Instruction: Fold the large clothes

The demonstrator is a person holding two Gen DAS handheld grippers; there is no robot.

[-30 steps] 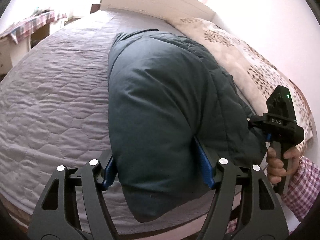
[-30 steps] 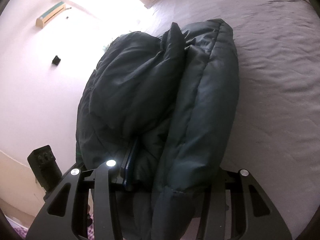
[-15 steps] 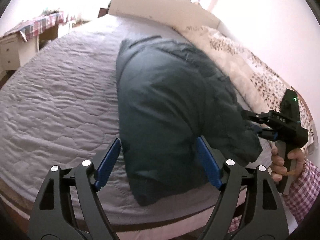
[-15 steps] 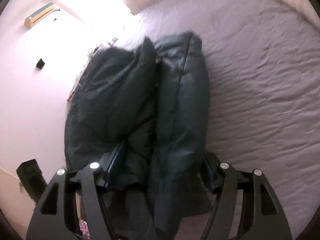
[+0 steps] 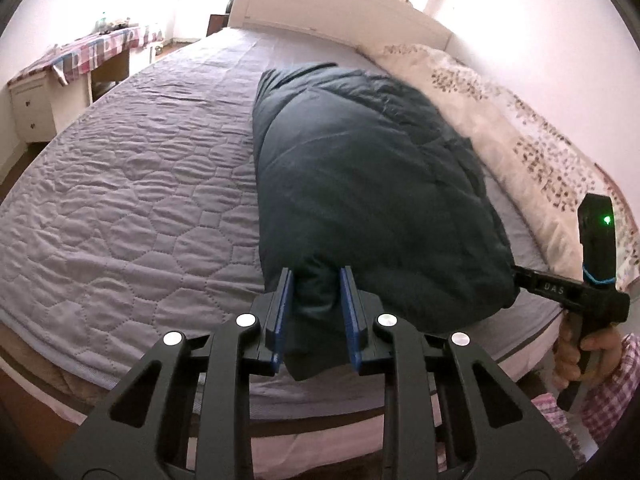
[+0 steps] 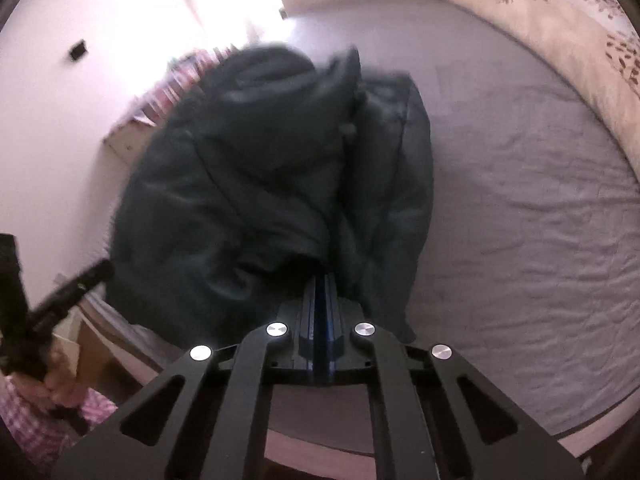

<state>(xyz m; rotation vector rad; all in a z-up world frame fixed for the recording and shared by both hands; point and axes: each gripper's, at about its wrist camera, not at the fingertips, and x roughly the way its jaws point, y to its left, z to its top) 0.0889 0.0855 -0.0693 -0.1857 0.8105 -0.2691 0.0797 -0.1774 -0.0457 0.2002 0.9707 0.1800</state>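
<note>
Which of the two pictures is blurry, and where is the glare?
Right wrist view: the dark jacket is smeared by motion blur, and the window at top is blown out white. Left wrist view: sharp on the bedspread, overexposed along the headboard; both bend at the edges.

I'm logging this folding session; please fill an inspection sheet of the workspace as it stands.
Surface: bed with grey quilted cover.
Job's things: dark green padded jacket, folded into a thick bundle near the bed's foot edge.
Clutter: patterned cream duvet along the wall side.
Grippers: left gripper has just been closing, pads pressing a jacket fold; right gripper has just been closing, jaws together at the jacket's edge, any pinched fabric hidden.
Cables: nothing seen.
Surroundings: headboard, side table with checked cloth, white walls.
</note>
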